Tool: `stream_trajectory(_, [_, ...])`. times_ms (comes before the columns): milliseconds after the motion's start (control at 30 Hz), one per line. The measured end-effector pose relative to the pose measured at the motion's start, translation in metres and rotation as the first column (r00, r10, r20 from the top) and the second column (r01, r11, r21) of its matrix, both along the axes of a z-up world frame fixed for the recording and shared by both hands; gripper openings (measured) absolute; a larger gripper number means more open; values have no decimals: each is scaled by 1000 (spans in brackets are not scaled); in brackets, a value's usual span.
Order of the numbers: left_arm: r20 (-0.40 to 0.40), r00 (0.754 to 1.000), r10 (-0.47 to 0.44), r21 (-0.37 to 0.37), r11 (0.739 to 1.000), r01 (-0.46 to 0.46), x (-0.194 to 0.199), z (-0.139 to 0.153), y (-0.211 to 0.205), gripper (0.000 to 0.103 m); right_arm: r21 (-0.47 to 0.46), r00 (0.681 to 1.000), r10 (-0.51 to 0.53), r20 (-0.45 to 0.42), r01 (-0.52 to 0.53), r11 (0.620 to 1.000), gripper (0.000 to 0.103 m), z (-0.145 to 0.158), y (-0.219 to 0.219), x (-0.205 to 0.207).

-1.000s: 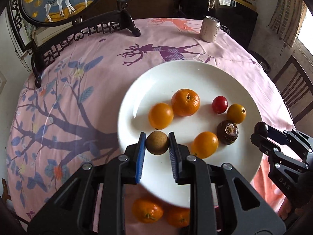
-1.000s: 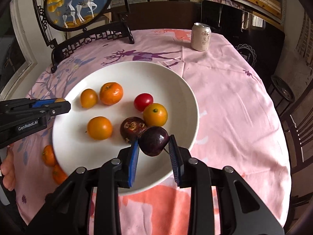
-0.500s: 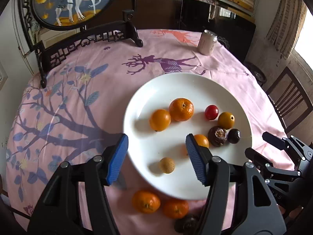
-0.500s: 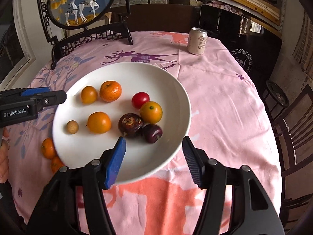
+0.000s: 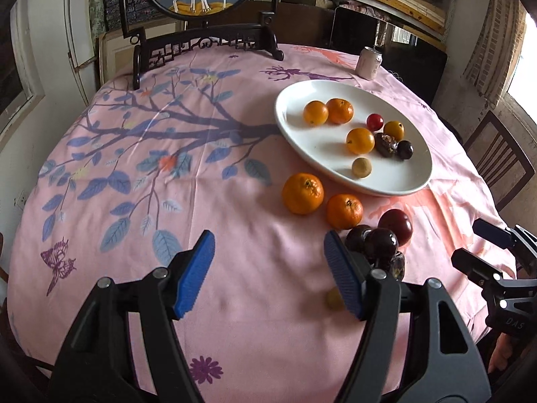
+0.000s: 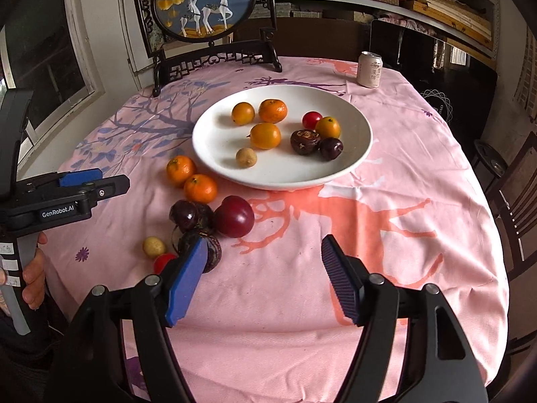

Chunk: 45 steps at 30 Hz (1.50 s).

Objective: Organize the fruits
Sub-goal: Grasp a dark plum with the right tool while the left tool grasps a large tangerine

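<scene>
While both my grippers hung back from plate [image 6: 360,141], jaws had just been opening: left gripper [image 5: 270,272] and right gripper [image 6: 261,277] stood about half spread, nothing between pads. Step in hand, I judged: between picks. Next move called for reach to loose fruit on tablecloth [image 6: 386,235]: two mandarins [image 6: 191,179], big plum [image 6: 234,216], dark fruits beside it. Plate held eight: four orange citrus, cherry tomato [image 6: 312,119], longan [image 6: 246,158], two dark fruits touching.

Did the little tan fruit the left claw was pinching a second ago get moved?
Yes. The tan fruit now lies on the white plate, near its front rim. The left gripper, whose jaws have just been opening, hangs empty over the cloth.
</scene>
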<state>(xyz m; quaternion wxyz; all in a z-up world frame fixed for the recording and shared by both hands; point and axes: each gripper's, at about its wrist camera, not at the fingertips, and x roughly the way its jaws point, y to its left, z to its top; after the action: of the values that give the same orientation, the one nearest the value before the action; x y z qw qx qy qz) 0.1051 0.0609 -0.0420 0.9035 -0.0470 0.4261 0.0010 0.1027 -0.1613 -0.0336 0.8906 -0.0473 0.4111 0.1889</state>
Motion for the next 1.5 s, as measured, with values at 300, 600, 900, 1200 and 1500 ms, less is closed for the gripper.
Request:
stream_trajectory(300, [-7, 998, 57, -37, 998, -58, -13, -9, 29, 69, 32, 989, 149, -22, -148, 988, 71, -7, 52, -2])
stream_trajectory(600, [-2, 997, 80, -54, 995, -80, -15, -8, 45, 69, 1, 984, 153, -89, -154, 988, 33, -32, 85, 34])
stream_trajectory(900, [-76, 997, -19, 99, 995, 27, 33, -33, 2, 69, 19, 994, 111, -9, -111, 994, 30, -7, 59, 15])
stream_trajectory(1200, [-113, 991, -66, 173, 981, 86, 83, -52, -36, 69, 97, 998, 53, -38, -49, 994, 30, -9, 11, 8])
stream_trajectory(1500, [-94, 990, -109, 63, 991, 115, 95, -52, -32, 40, 138, 999, 25, -45, -19, 990, 30, -7, -5, 4])
